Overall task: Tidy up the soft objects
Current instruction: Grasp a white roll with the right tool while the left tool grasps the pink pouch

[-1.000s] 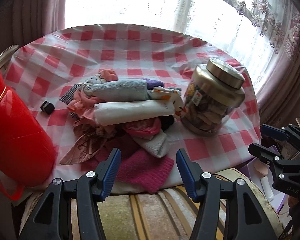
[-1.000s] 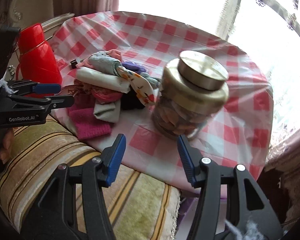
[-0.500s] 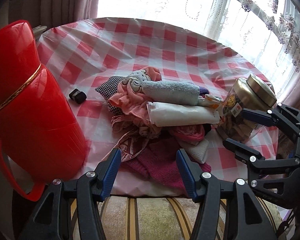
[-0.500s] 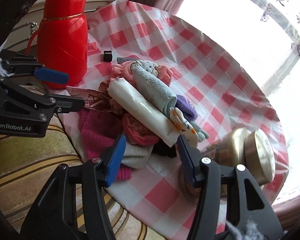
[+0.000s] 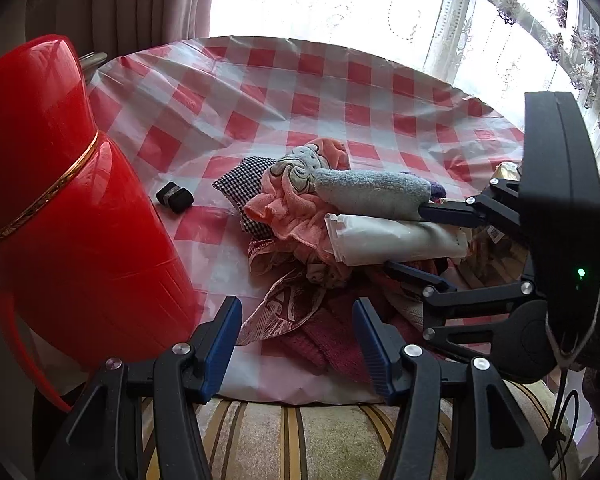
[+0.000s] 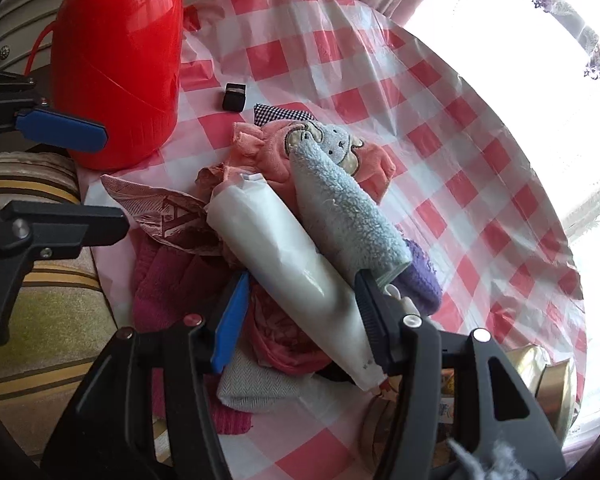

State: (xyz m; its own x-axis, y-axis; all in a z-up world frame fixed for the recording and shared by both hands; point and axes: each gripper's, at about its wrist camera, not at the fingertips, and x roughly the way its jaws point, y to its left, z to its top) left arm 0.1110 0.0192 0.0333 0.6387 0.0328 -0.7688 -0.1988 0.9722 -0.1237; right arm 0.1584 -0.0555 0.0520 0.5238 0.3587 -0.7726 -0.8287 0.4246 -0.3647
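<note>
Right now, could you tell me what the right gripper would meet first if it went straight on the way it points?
Most likely the white roll: it already lies between the open right gripper's fingers, though depth is hard to judge.

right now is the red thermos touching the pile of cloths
Apart. The left wrist view shows bare checked tablecloth between the red thermos and the pile of cloths.
</note>
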